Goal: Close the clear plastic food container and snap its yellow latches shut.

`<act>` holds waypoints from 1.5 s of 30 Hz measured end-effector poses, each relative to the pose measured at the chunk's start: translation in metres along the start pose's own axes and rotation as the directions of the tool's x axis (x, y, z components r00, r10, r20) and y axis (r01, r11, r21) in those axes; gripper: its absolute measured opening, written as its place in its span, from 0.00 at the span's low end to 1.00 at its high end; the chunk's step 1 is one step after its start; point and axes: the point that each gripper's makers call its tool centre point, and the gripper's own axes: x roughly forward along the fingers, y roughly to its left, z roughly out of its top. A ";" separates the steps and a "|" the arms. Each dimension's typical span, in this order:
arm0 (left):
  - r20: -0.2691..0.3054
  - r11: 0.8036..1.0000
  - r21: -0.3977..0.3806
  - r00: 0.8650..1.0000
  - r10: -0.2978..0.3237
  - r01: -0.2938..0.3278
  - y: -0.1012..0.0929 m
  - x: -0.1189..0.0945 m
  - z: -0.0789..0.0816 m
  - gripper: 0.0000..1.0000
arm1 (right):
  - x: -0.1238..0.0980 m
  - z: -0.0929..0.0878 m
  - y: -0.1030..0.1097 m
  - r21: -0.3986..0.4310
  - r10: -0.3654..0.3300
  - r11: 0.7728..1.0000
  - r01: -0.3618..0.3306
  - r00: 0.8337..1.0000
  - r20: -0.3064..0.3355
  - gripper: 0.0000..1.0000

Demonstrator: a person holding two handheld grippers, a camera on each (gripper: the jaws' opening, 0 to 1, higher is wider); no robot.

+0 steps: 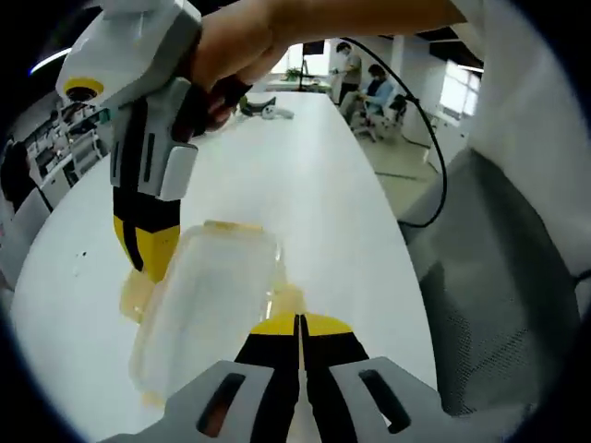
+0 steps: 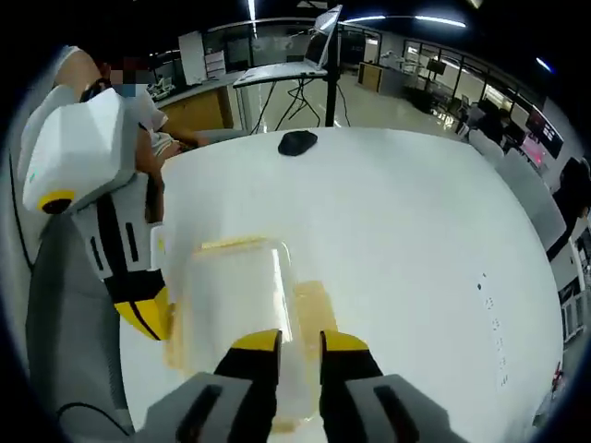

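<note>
Container (image 1: 217, 295): lid down; we press latches. Left gripper (image 1: 298, 325) jaws together, right gripper (image 2: 299, 343) jaws slightly apart, at 6 o'clock.

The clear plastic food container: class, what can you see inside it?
Through the container lid, nothing distinct shows inside, just the white table. Glare and the grippers' jaws cover part, so its near end cannot be checked.

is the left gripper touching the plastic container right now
Touching: in the right gripper view the left gripper's tongs press against the container's edge with no gap.
</note>
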 end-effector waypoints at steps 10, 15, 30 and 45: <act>0.083 0.989 0.058 0.987 0.134 -0.139 0.025 -0.021 0.023 0.15 | 0.000 -0.002 0.014 -0.061 0.110 0.992 -0.113 0.993 -0.047 0.30; 0.002 0.981 0.107 0.986 0.165 -0.164 0.034 -0.011 0.009 0.44 | 0.002 -0.003 0.022 -0.113 0.147 0.981 -0.157 0.985 -0.095 0.36; -0.074 0.954 0.218 0.972 0.225 -0.204 0.047 0.004 -0.003 0.42 | 0.013 -0.011 0.034 -0.158 0.229 0.953 -0.258 0.957 -0.177 0.45; -0.120 0.966 0.161 0.967 0.224 -0.204 0.050 0.003 0.000 0.40 | 0.019 -0.012 0.035 -0.145 0.306 0.925 -0.352 0.913 -0.269 0.46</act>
